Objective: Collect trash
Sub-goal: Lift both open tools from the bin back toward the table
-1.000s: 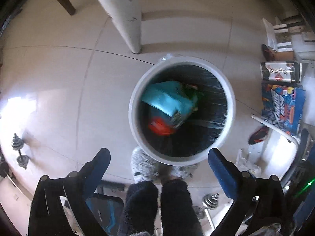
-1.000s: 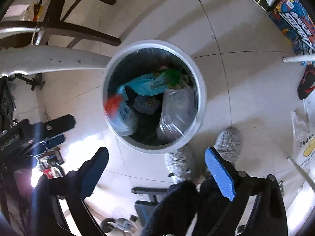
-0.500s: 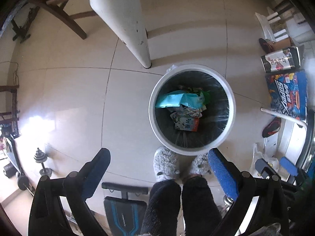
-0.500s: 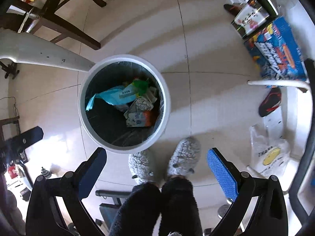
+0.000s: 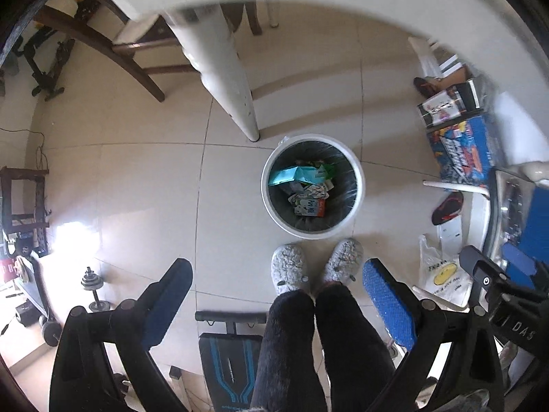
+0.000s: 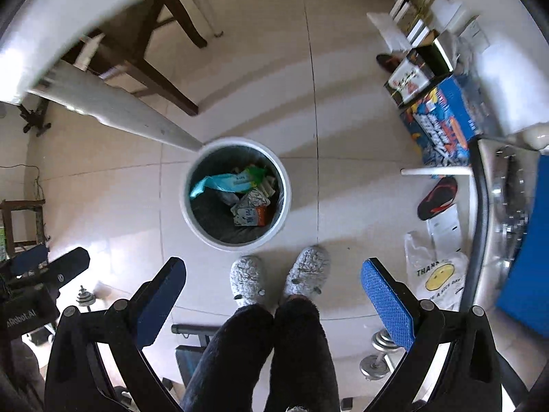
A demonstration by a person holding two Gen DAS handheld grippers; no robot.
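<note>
Both grippers are held high over the bin, raised well above their earlier height, spread wide and empty.

In the left wrist view, the left gripper (image 5: 276, 297) is seen with its fingers fully apart, nothing held or touched; the white trash bin (image 5: 357, 202) lies far ahead between the fingers and looks smaller than a second ago, with wrappers (image 5: 308, 202) inside. In the right wrist view, the right gripper (image 6: 272, 297) is likewise wide open and empty; the trash bin (image 6: 185, 206) is seen ahead, left of centre, likewise shrunken, grey slippers (image 6: 247, 279) lying between it and the fingers.
</note>
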